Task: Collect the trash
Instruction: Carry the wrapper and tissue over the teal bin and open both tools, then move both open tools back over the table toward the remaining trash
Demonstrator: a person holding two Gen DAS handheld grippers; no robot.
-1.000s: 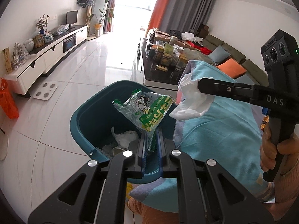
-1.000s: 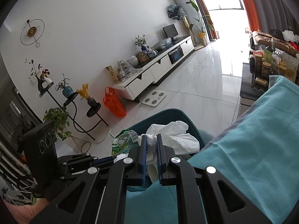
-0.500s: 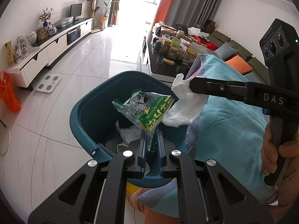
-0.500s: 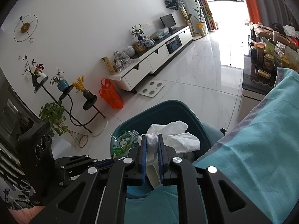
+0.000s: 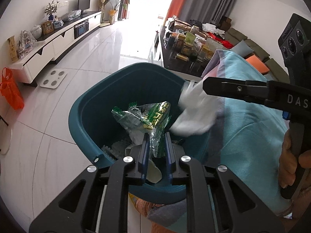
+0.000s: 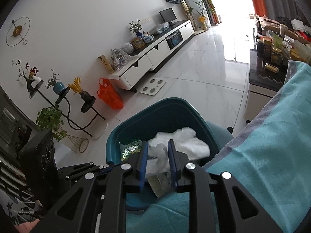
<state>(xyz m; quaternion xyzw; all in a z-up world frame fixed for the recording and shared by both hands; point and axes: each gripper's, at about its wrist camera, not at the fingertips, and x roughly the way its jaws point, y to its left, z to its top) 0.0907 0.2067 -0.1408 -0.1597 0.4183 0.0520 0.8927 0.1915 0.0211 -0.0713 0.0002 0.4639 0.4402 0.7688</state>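
A teal trash bin (image 5: 85,114) stands on the floor beside a table under a blue cloth (image 5: 250,120). My left gripper (image 5: 157,141) is over the bin; its jaws have parted a little, with a green snack wrapper (image 5: 143,116) still between them. My right gripper (image 6: 158,151) is over the bin's right side; its jaws have parted too, with a white tissue (image 6: 178,145) between them and blurred. The tissue (image 5: 196,116) also shows in the left wrist view at the right gripper's tip. Paper scraps (image 5: 120,147) lie in the bin (image 6: 124,134).
A white TV cabinet (image 5: 52,48) runs along the left wall, with an orange bag (image 5: 9,91) and a white scale (image 5: 53,77) on the floor. A dark table with jars (image 5: 186,48) stands behind the bin. Plant stands (image 6: 64,97) are left of the bin.
Both grippers moved further over the bin and their jaws have opened slightly. The wrapper has sagged lower and the tissue is blurred, moving down.
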